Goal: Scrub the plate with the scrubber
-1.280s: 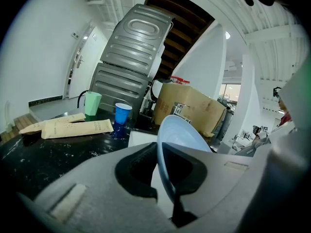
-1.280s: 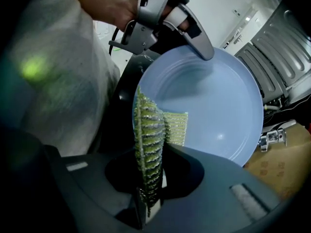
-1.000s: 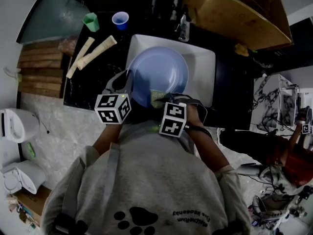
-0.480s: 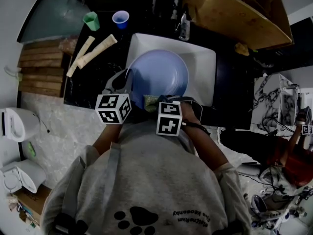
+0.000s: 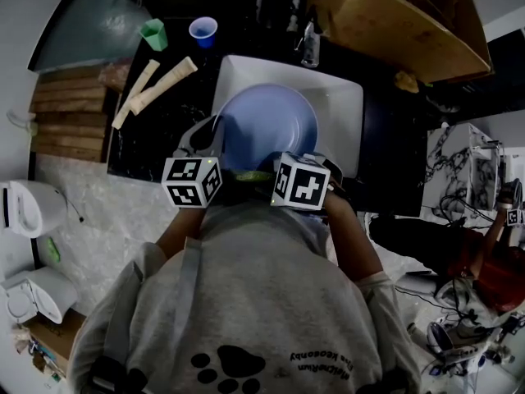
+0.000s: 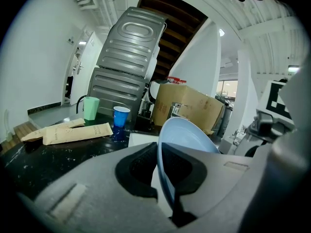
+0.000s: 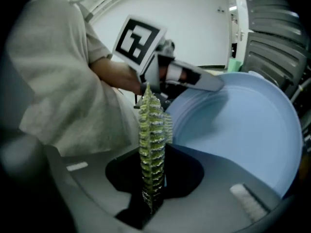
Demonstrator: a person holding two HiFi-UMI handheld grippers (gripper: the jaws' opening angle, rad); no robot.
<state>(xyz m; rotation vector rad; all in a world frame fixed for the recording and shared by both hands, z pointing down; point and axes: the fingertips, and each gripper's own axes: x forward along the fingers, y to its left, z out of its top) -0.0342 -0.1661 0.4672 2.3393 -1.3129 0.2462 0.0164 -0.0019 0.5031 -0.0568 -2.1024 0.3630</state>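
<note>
Left tongs [image 6: 164, 176] tight on plate [image 6: 192, 136], right tongs [image 7: 151, 181] round scrubber [image 7: 152, 130].

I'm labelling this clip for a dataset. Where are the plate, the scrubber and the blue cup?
plate [image 5: 275, 125], head view, on its bare inner face.
scrubber [image 7: 152, 140], right gripper view, on its green ribbed edge, mid-height.
blue cup [image 6: 121, 118], left gripper view, on its side wall.
</note>
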